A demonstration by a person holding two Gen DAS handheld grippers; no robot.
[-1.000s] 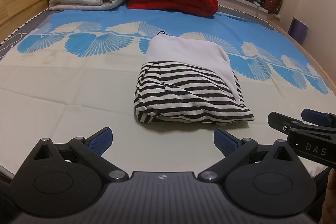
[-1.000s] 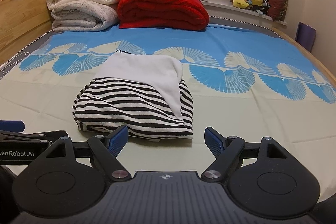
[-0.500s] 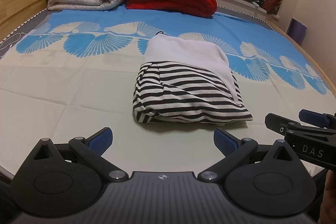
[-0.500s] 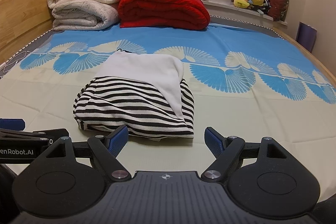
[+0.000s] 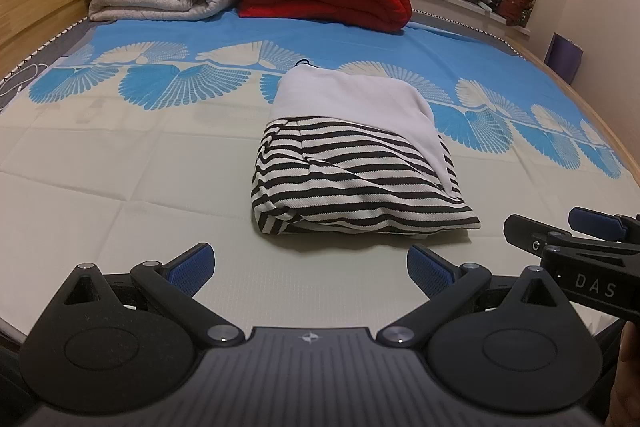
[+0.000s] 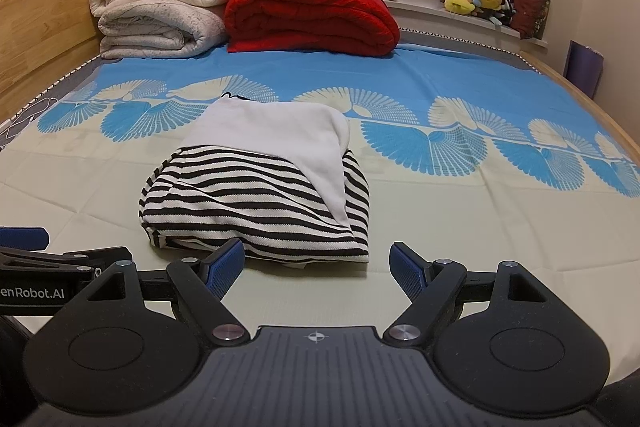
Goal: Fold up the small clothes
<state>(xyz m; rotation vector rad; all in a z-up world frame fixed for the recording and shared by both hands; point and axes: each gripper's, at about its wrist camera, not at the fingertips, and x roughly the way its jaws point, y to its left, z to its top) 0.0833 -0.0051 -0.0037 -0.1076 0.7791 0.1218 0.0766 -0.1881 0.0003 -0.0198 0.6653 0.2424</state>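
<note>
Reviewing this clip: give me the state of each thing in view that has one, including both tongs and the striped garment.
Left tongs: open, empty, short of the garment.
Right tongs: open, empty, left pad at the garment's near edge.
Striped garment: folded into a compact bundle, white part on top, lying flat on the bed sheet.
Red blanket: folded, at the head of the bed.
Cream blankets: folded, stacked.
</note>
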